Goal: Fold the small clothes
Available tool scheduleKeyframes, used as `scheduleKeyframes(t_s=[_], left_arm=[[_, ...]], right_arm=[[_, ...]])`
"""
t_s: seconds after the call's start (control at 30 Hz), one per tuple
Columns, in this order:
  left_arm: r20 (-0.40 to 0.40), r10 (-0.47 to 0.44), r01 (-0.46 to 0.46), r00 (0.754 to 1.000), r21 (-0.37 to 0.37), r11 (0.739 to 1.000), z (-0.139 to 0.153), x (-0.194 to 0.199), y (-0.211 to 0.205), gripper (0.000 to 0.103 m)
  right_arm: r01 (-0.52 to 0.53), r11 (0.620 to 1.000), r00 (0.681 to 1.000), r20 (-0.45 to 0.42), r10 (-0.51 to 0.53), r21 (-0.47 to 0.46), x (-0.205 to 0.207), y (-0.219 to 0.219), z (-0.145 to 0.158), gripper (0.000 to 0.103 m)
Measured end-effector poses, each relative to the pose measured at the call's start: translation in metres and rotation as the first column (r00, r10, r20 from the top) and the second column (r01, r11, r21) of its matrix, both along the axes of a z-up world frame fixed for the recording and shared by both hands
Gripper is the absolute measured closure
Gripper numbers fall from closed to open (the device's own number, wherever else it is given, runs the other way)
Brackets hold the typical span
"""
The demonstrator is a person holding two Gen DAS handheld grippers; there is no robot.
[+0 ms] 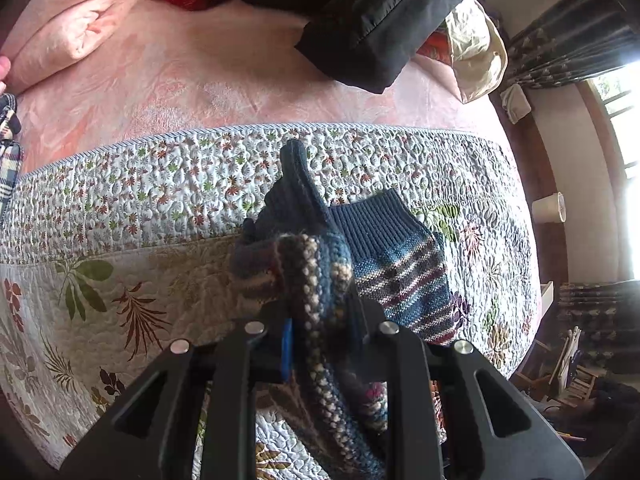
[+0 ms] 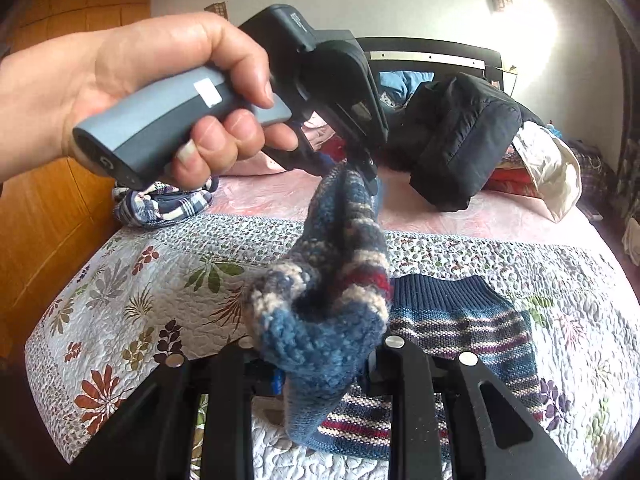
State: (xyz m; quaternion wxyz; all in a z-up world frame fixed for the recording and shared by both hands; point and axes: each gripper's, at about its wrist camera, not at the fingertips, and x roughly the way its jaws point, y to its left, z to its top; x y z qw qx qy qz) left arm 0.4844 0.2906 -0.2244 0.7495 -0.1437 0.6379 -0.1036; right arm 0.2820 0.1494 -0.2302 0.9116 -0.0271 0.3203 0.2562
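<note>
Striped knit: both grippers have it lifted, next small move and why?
Probably carry the raised strip across and lower it onto the flat part. Both the left gripper and right gripper are shut on the striped knit, strung between them above the quilt, while its ribbed end lies flat.

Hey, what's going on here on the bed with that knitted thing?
A person is folding a small striped knit garment on a floral quilt spread over the bed. Each hand holds a gripper: the left gripper and the right gripper both have their jaws shut on parts of the knitwear, lifting one piece up while the rest lies flat on the quilt. A black jacket sits behind on the pink sheet.
</note>
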Motion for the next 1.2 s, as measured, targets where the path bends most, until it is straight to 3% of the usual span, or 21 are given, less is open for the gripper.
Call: scheduleKeyframes(t_s=[0.8, 1.2], left_arm=[[-0.026, -0.091, 0.094, 0.996, 0.130, 0.987, -0.022, 0.026, -0.111, 0.084], [-0.033, -0.131, 0.135, 0.991, 0.209, 0.969, -0.051, 0.033, -0.164, 0.084]], right_arm=[[0.135, 0.985, 0.988, -0.088, -0.126, 0.106, 0.020, -0.091, -0.026, 0.078], [0.203, 0.965, 0.974, -0.137, -0.181, 0.164, 0.027, -0.135, -0.053, 0.078]])
